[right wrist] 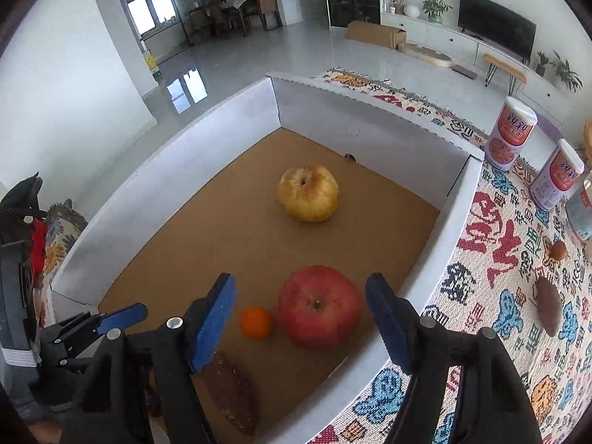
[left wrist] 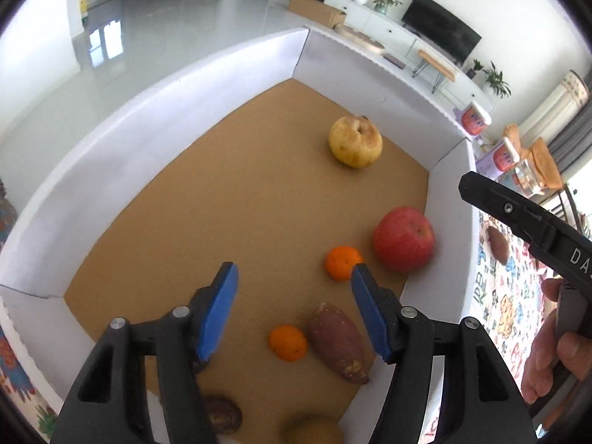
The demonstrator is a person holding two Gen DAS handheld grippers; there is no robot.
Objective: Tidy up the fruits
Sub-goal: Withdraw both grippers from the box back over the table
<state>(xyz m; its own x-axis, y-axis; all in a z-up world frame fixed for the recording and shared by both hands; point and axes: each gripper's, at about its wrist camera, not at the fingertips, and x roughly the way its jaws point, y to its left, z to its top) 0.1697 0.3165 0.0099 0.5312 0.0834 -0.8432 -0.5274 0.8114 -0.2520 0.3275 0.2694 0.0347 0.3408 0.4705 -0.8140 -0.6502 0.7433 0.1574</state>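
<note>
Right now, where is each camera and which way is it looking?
Left wrist: rides the left gripper, looking down into the white box; its blue fingers and a hand show.
Right wrist: rides the right gripper, looking down over the red apple; the left gripper shows.
Both see the red apple and yellow apple.
</note>
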